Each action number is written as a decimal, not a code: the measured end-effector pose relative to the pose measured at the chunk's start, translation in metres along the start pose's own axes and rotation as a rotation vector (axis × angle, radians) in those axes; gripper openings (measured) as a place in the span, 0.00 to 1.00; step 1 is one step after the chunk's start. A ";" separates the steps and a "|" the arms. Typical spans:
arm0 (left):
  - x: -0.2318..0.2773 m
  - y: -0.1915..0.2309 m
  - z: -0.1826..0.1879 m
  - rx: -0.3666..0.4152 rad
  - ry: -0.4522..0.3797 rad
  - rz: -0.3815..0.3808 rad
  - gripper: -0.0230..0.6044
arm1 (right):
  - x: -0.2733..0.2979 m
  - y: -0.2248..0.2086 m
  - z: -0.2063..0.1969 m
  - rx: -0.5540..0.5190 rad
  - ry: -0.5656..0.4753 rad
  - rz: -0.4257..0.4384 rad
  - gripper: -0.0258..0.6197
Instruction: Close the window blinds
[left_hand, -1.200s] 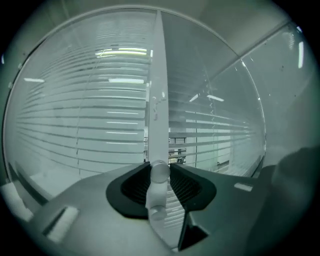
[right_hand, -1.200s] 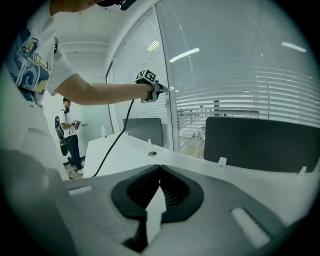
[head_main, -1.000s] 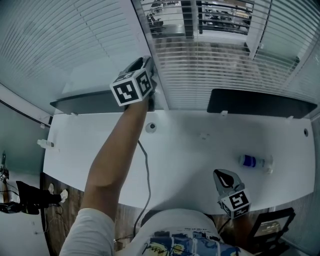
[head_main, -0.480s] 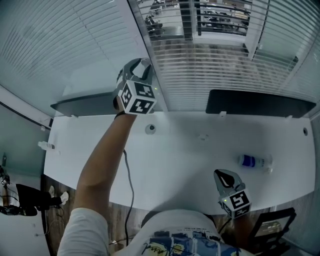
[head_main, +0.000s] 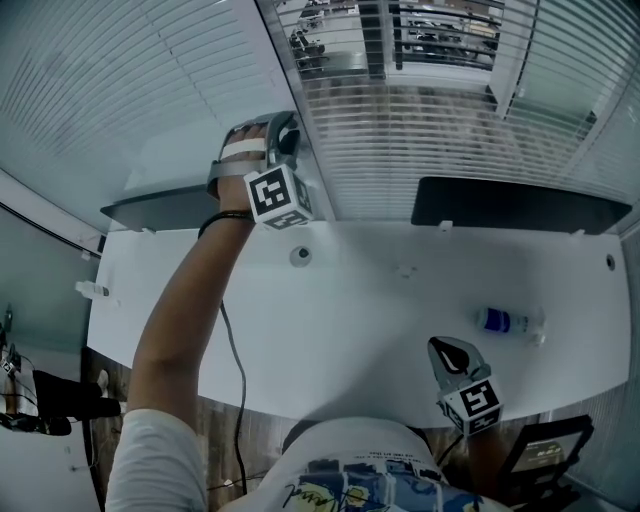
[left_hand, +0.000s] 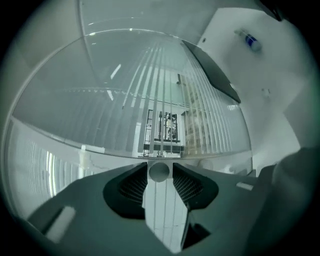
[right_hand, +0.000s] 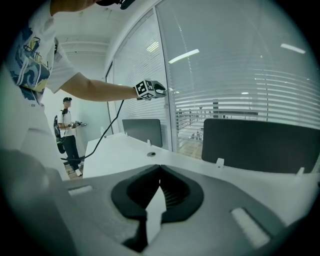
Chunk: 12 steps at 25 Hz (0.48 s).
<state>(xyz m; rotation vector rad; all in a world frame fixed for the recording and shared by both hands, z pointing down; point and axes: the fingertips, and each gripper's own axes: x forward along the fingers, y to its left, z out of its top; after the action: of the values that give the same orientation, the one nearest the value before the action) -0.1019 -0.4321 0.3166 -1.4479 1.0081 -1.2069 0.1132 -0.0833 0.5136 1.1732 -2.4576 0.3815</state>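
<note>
White slatted window blinds (head_main: 420, 130) hang behind the desk, the middle panel's slats partly open onto the outside. My left gripper (head_main: 290, 135) is raised to the frame post between two panels. In the left gripper view the round end of the blind wand (left_hand: 159, 170) sits between the tips of my left gripper (left_hand: 160, 176). Its jaws have just been opening and stand a hair off the wand. My right gripper (head_main: 450, 352) rests low over the desk's near edge, shut and empty (right_hand: 159, 182). The right gripper view also shows the left gripper (right_hand: 159, 90) at the post.
A white desk (head_main: 350, 320) carries two dark monitors (head_main: 520, 205) (head_main: 165, 205), a water bottle (head_main: 505, 322) at the right and a round cable port (head_main: 301, 255). A cable hangs from my left arm. A person (right_hand: 67, 130) stands far off to the left.
My left hand has rolled about a quarter turn at the post, so the marker cube now faces differently, and the forearm has swung left. The right gripper has stayed put.
</note>
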 end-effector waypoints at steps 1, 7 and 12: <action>0.000 -0.003 0.001 0.057 0.001 0.006 0.30 | 0.000 0.000 0.000 -0.001 0.000 0.001 0.04; 0.002 -0.004 -0.002 0.195 0.013 0.029 0.23 | 0.001 0.000 0.001 -0.009 -0.008 0.002 0.04; 0.001 -0.002 0.002 0.061 -0.009 0.014 0.23 | 0.001 0.001 -0.001 0.002 0.008 0.004 0.04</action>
<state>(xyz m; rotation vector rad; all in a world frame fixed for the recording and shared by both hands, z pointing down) -0.0994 -0.4326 0.3191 -1.3954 0.9657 -1.2095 0.1119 -0.0834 0.5148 1.1658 -2.4535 0.3888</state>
